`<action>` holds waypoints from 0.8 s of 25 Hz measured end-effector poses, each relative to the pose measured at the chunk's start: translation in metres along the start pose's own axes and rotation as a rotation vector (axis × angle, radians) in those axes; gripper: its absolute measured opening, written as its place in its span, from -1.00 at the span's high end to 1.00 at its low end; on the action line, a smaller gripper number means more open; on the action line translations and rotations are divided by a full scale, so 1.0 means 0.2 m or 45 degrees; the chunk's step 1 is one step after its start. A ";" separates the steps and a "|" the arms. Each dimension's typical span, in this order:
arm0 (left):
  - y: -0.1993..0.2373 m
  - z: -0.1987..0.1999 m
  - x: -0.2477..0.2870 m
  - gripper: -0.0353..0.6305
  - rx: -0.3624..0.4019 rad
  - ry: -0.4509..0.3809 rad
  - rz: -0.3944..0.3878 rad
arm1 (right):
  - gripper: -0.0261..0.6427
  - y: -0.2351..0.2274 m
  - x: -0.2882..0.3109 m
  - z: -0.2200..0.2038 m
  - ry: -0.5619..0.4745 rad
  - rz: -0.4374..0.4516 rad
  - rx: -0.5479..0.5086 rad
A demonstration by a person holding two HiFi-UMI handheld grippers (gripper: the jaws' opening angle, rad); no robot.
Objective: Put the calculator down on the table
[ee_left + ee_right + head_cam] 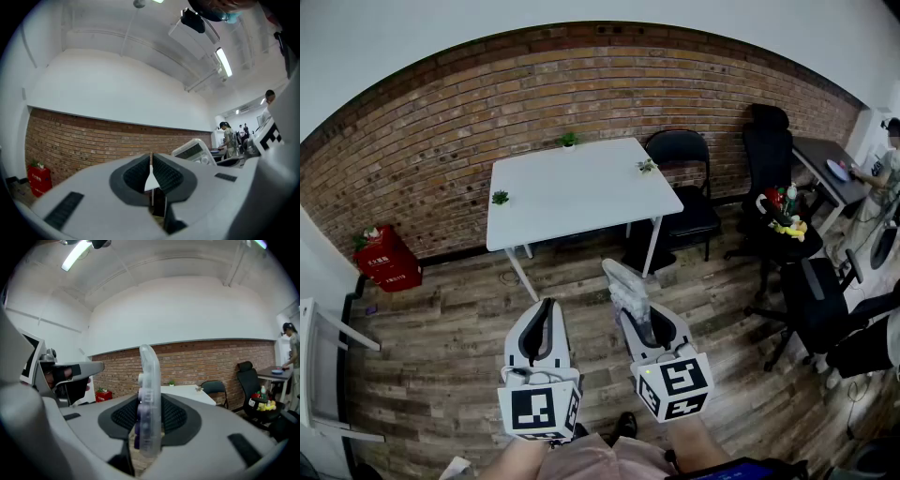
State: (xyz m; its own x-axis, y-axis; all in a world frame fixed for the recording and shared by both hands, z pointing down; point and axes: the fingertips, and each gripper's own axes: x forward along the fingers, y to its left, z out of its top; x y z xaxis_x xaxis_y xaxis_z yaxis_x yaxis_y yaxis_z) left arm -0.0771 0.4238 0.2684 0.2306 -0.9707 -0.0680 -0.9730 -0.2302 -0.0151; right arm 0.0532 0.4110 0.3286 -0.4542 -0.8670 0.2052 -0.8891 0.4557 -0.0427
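Right tool (150,417) clamps calculator (150,376) upright.

Head view downward, gripper views toward table (581,187)

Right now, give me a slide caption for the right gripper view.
Right gripper clamps a translucent calculator on edge, facing the white table before a brick wall.

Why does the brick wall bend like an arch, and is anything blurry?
Head view: the wide-angle lens bows the brick wall into an arch. Right gripper view: the calculator is close and soft; the ceiling light glares. Left gripper view: dark corners.
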 end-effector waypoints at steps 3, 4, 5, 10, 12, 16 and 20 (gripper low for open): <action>-0.02 -0.02 0.02 0.82 0.007 0.009 0.001 | 0.53 -0.03 0.00 -0.01 0.000 0.004 0.003; -0.03 -0.02 0.02 0.82 0.007 0.011 0.002 | 0.53 -0.04 0.00 -0.01 0.001 0.005 0.004; -0.04 -0.03 0.03 0.82 0.007 0.014 0.002 | 0.53 -0.04 0.00 -0.02 0.004 0.007 0.005; -0.10 -0.05 0.07 0.82 0.008 0.030 0.008 | 0.53 -0.12 -0.01 -0.03 -0.015 0.024 0.032; -0.15 -0.06 0.10 0.82 0.011 0.037 0.014 | 0.52 -0.18 -0.02 -0.02 -0.021 0.023 0.038; -0.22 -0.10 0.14 0.82 0.017 0.056 0.043 | 0.52 -0.30 -0.02 -0.05 -0.006 0.023 0.043; -0.30 -0.17 0.20 0.82 0.002 0.093 0.061 | 0.52 -0.40 0.00 -0.09 0.017 0.047 0.050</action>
State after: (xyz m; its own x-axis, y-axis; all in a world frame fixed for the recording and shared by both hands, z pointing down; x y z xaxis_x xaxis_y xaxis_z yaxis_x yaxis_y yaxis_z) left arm -0.0090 0.3964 0.3010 0.1829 -0.9831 0.0039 -0.9830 -0.1830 -0.0154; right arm 0.1251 0.3775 0.3506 -0.4864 -0.8468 0.2155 -0.8733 0.4790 -0.0886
